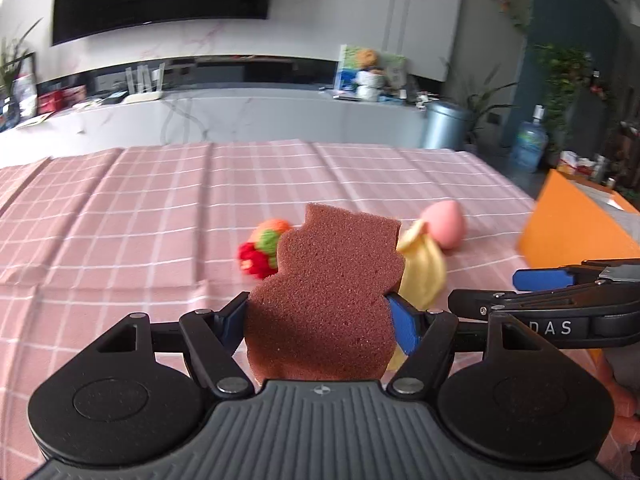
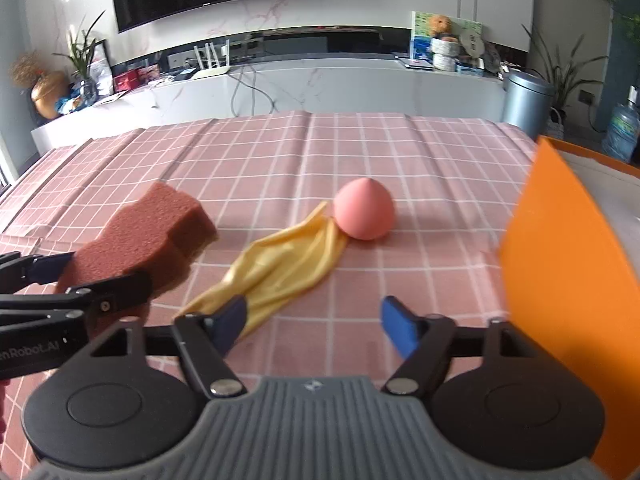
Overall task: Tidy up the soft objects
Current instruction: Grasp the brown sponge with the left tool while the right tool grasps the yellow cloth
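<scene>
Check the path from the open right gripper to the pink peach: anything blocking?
Nothing solid. Only the yellow cloth lies flat on the tablecloth between the right gripper and the pink peach, touching the peach.

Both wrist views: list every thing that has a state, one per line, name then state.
Left claw: shut on the brown sponge, pads pressing its sides.
Brown sponge: held up off the cloth, upright.
Right claw: open, nothing gripped.
Yellow cloth: lying flat and crumpled, far end touching the pink peach.
Pink peach: resting on the tablecloth.
Knitted toy: lying on the tablecloth, partly hidden by the sponge.
Orange box: open-topped, at the right edge.
</scene>
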A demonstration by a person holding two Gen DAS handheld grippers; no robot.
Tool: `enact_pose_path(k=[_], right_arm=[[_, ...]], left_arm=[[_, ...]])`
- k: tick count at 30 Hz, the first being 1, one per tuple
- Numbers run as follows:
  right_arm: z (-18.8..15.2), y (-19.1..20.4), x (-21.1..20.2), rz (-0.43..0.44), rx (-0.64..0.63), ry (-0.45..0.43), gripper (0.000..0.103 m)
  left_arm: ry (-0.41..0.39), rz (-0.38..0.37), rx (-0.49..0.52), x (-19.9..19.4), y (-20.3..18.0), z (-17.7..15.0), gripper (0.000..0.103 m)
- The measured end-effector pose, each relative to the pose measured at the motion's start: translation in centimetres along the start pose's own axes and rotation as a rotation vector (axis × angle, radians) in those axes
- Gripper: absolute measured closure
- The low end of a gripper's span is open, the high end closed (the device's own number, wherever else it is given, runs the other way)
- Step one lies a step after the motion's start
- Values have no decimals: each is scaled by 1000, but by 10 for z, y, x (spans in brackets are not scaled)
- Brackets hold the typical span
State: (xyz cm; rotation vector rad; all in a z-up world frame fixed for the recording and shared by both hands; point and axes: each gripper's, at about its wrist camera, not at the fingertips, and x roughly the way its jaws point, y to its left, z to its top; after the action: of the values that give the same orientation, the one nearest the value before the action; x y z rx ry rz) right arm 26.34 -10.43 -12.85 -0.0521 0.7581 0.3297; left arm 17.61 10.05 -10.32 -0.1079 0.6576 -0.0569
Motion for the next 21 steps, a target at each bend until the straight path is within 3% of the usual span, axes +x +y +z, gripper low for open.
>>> enact_pose_path(k=[4,15,18,21], right_arm=[[7,17,27,39,-18,-1,13],[13,34,72,7,-62,45,19],[9,38,72,11,-94,20,32],[9,43,69,33,-127,6,59]], left_arm=[[15,43,-53,1,13,-1,21],[10,48,-42,3,14,-8,21],[10,41,-45,1,13,-9,21],[10,33,-47,-1,12,-10,21]])
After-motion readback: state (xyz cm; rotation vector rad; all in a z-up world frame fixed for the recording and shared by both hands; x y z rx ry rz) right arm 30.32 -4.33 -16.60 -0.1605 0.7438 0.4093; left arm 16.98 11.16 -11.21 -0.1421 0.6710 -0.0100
